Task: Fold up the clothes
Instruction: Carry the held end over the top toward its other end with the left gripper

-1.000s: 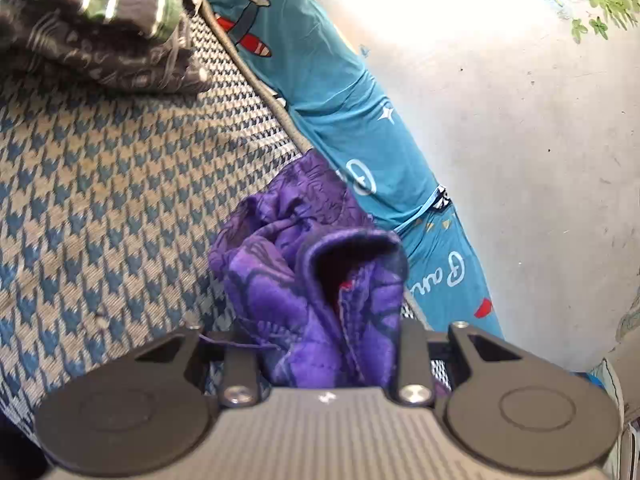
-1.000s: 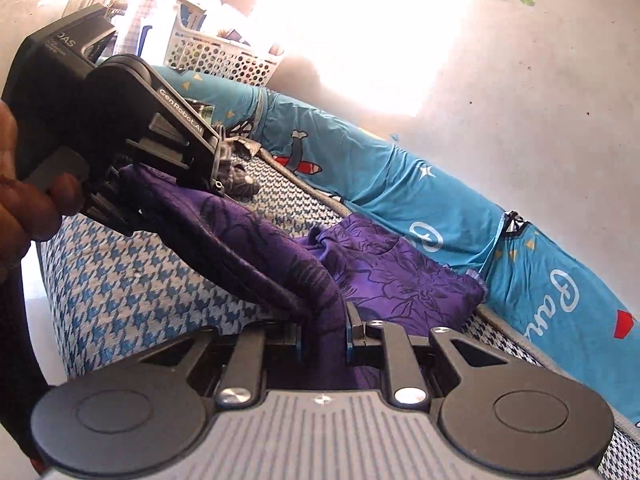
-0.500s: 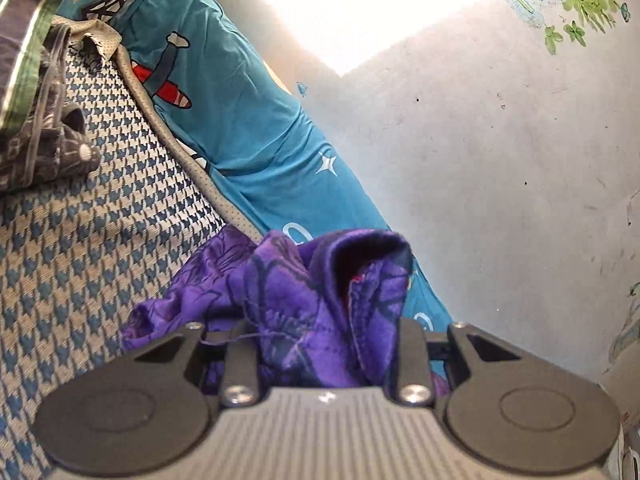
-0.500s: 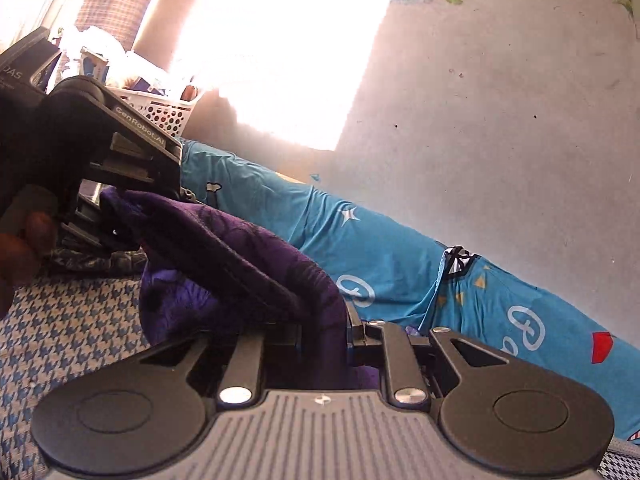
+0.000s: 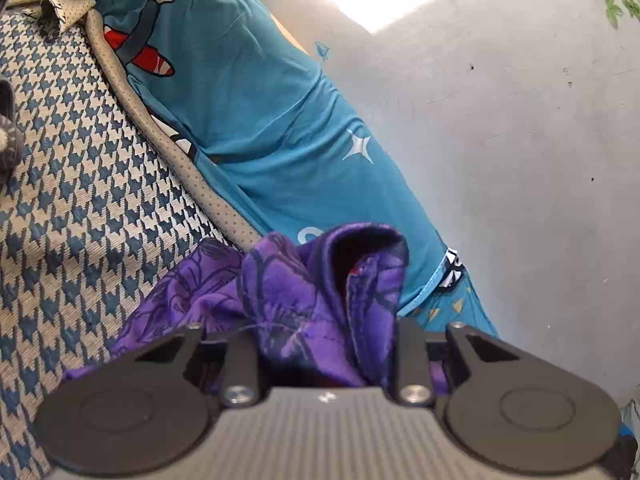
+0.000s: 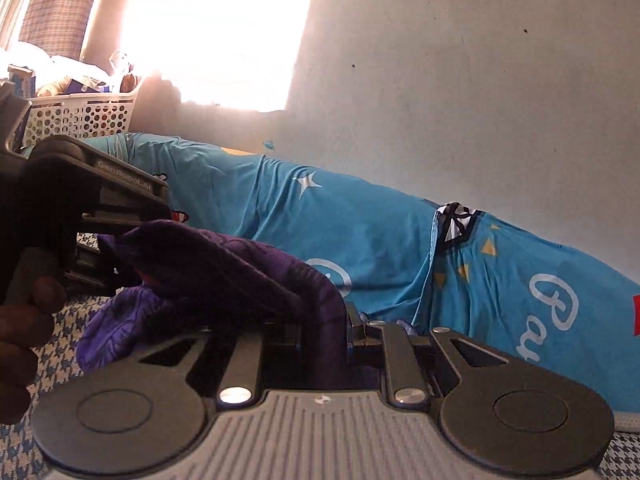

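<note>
A purple patterned garment (image 5: 288, 292) is held by both grippers above the blue houndstooth bed cover (image 5: 72, 184). My left gripper (image 5: 320, 344) is shut on a bunched part of the garment, which hides its fingertips. My right gripper (image 6: 324, 332) is shut on another fold of the garment (image 6: 240, 268), and the cloth stretches left to the left gripper (image 6: 92, 216), seen from the side with a hand on it. The loose rest of the cloth hangs down onto the bed.
A teal printed sheet (image 5: 260, 112) covers a long bolster along the grey wall (image 5: 520, 160). A white laundry basket (image 6: 80, 116) stands at the far left by a bright window. A dark folded garment (image 5: 8, 136) sits at the left edge.
Both grippers have lifted and tilted up toward the wall with the purple garment. The stack of folded clothes has slid out of the left view. Both grips are unchanged.
</note>
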